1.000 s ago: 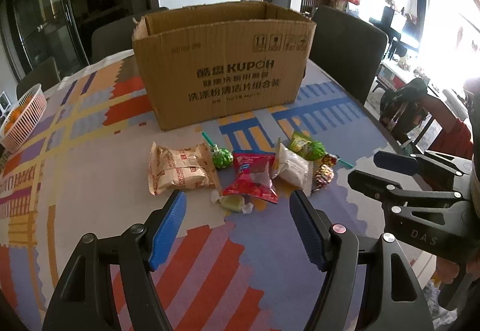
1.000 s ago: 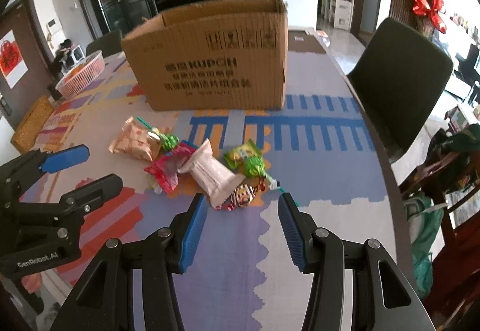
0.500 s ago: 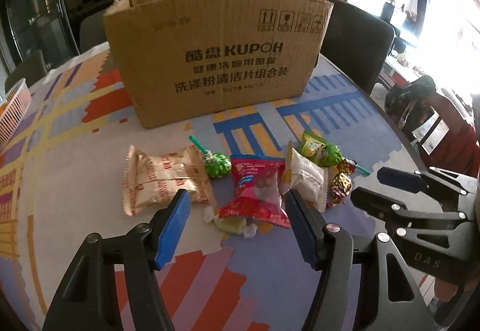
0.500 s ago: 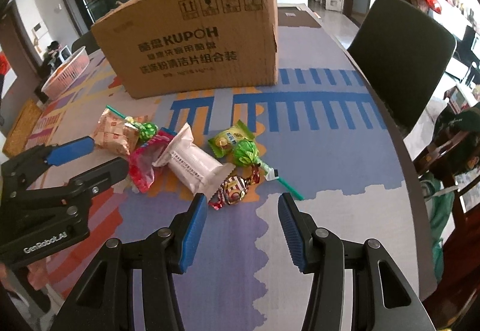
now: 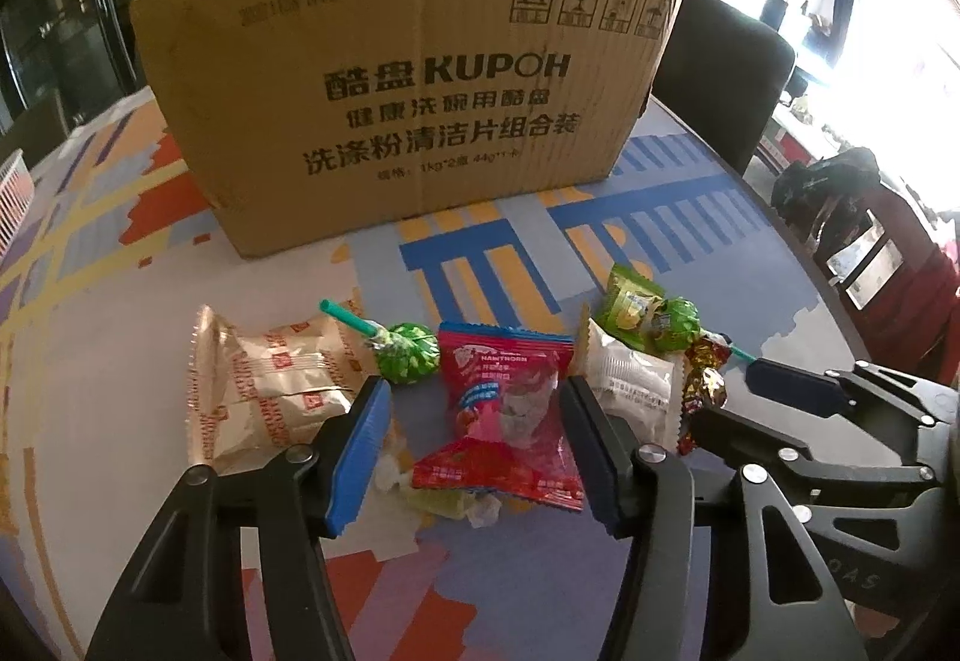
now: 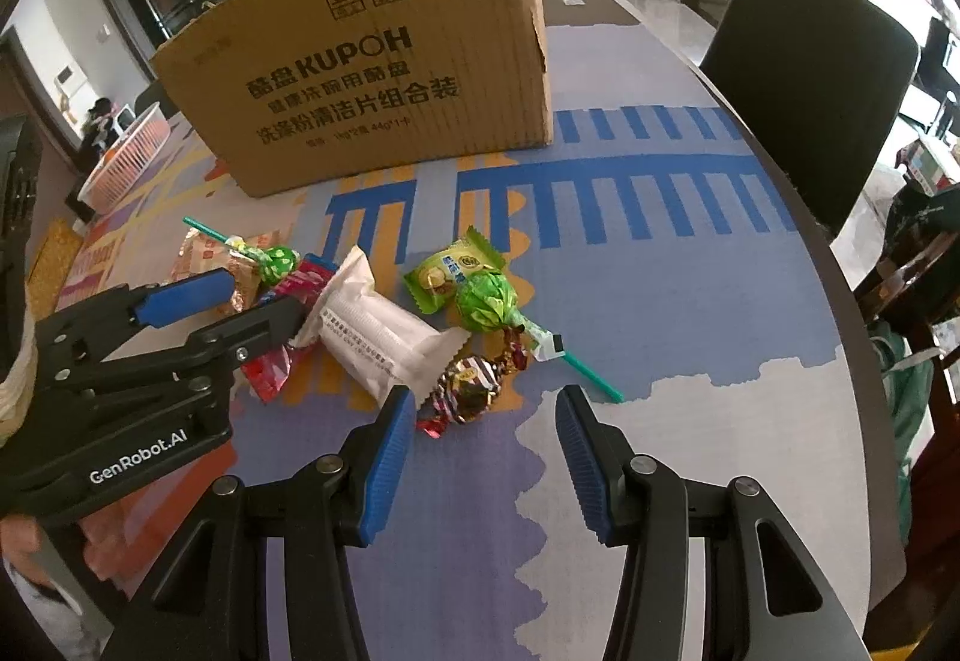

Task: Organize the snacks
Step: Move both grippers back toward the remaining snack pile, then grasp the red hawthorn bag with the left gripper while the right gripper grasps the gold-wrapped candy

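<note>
Several snacks lie in a row on the patterned table before a brown cardboard box [image 5: 408, 79] [image 6: 384, 79]. My left gripper [image 5: 474, 403] is open, its fingers on either side of a red snack packet [image 5: 504, 409]. Beside it lie a beige biscuit pack [image 5: 264, 391], a green lollipop [image 5: 405, 358], a white packet [image 5: 630, 379] [image 6: 378, 331] and a foil candy [image 5: 705, 373]. My right gripper [image 6: 486, 409] is open, just short of that foil candy [image 6: 471, 388]. A second green lollipop [image 6: 486, 301] and a green sachet [image 6: 447, 271] lie beyond it.
A pink basket [image 6: 129, 154] stands at the table's far left. A dark chair [image 6: 810, 73] stands at the right, close to the table's curved edge [image 6: 840, 277]. A small pale wrapped candy [image 5: 444, 499] lies under the red packet's near end.
Both grippers have moved forward and down towards the snacks. The left one now has the red packet between its fingers; the right one has come up to the foil candy.
</note>
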The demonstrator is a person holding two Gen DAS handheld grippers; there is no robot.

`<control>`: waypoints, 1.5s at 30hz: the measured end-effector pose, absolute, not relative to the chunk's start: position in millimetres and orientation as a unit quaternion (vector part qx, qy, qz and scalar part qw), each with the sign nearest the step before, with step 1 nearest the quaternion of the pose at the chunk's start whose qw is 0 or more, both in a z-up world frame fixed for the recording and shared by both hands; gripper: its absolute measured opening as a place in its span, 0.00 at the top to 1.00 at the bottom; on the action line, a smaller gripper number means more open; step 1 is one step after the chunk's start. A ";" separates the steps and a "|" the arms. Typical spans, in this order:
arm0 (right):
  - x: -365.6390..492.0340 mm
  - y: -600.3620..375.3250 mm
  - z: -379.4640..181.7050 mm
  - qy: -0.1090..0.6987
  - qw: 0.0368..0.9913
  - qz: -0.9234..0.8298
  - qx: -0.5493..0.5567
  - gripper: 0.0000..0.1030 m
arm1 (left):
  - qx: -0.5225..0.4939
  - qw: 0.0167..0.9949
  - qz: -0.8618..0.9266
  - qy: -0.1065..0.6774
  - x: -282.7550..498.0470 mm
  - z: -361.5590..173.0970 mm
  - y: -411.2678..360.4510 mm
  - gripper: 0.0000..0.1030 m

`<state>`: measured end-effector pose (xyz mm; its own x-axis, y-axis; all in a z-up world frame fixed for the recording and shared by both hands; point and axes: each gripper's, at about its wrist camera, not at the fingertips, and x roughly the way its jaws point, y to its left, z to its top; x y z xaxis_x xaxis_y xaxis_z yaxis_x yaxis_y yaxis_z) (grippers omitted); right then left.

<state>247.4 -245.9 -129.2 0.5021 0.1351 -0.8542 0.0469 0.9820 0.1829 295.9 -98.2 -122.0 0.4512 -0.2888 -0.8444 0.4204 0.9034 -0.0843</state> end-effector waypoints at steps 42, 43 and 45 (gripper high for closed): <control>228.1 -247.2 -84.5 0.439 0.894 0.040 0.080 0.77 | 0.037 0.874 -0.199 0.441 267.6 -71.4 -93.8 0.68; 227.9 -246.4 -80.5 0.435 0.896 0.043 0.079 0.77 | 0.037 0.878 -0.198 0.435 267.1 -66.0 -92.9 0.68; 228.8 -245.8 -73.7 0.427 0.899 0.048 0.079 0.77 | 0.034 0.882 -0.197 0.426 266.8 -57.3 -91.3 0.68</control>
<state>228.8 -245.8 -73.7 0.6303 0.1551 -0.7607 -0.0194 0.9827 0.1843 266.8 -91.3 -57.3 0.5597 -0.3191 -0.7648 0.3778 0.9197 -0.1072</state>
